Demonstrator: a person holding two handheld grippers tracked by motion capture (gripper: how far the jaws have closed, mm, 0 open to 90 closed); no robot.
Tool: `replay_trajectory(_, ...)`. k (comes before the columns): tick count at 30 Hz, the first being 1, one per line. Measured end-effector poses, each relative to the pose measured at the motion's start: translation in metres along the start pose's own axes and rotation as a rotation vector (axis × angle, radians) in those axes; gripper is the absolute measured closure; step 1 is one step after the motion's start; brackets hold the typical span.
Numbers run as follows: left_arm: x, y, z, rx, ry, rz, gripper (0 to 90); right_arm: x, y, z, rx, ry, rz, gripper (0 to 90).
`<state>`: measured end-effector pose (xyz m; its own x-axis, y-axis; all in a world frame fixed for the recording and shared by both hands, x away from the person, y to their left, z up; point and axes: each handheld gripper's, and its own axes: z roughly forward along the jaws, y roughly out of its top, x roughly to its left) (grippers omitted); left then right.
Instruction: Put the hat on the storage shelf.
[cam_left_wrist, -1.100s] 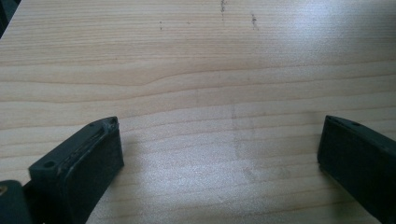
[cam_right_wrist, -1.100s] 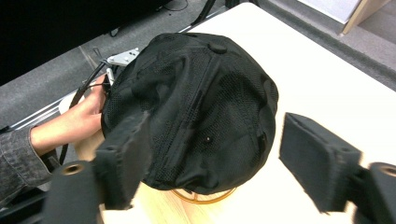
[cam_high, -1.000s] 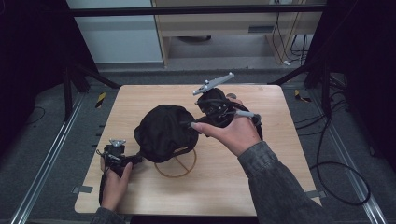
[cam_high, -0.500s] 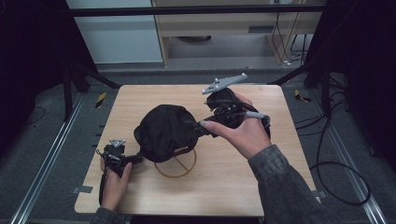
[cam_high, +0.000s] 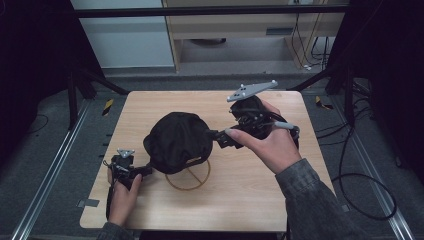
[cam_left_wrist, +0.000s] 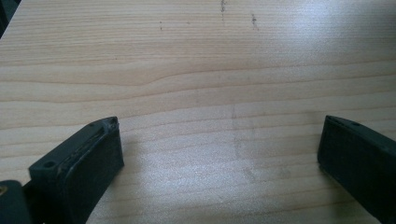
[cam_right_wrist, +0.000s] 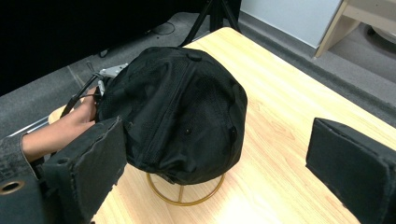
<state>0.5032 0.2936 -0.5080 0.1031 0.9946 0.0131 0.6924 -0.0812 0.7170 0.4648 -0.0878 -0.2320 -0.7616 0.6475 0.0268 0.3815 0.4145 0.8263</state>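
Note:
A black cap (cam_high: 175, 140) sits on a gold wire stand (cam_high: 189, 176) in the middle of the wooden table (cam_high: 250, 200). My right gripper (cam_high: 218, 138) hovers just right of the cap, pointing at it. Its jaws have just been opening and stand wide apart with nothing between them. In the right gripper view the cap (cam_right_wrist: 182, 107) and stand (cam_right_wrist: 184, 198) lie ahead of the right gripper (cam_right_wrist: 217, 122). My left gripper (cam_high: 146, 170) rests low at the cap's front left. In the left gripper view the left gripper (cam_left_wrist: 219, 130) is open over bare wood.
The table's left and front edges are close to the left hand (cam_high: 122, 197). A cable (cam_high: 360, 180) trails off the right side onto the floor. A wooden cabinet (cam_high: 240, 30) stands beyond the far edge, with dark frame legs on both sides.
The right hand has drawn its gripper to the right, away from the cap's side, and slightly up. The cap and the left gripper stay as they were.

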Motion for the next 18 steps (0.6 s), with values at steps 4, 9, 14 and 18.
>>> replay_trajectory(4,0.0,0.0,0.0,-0.002,0.0,0.0,0.0,-0.003,-0.005,-0.004,-0.002,-0.004,0.006,5.0)
replay_trajectory(9,0.0,0.0,0.0,0.0,0.001,0.0,0.0,-0.008,-0.012,-0.009,-0.013,-0.012,0.02,4.8)
replay_trajectory(14,0.0,0.0,0.0,-0.002,0.0,0.0,0.0,-0.013,-0.021,-0.014,-0.019,-0.022,0.036,4.8)
replay_trajectory(18,0.0,0.0,0.0,0.0,0.001,0.0,0.0,-0.019,-0.028,-0.019,-0.032,-0.034,0.058,4.8)
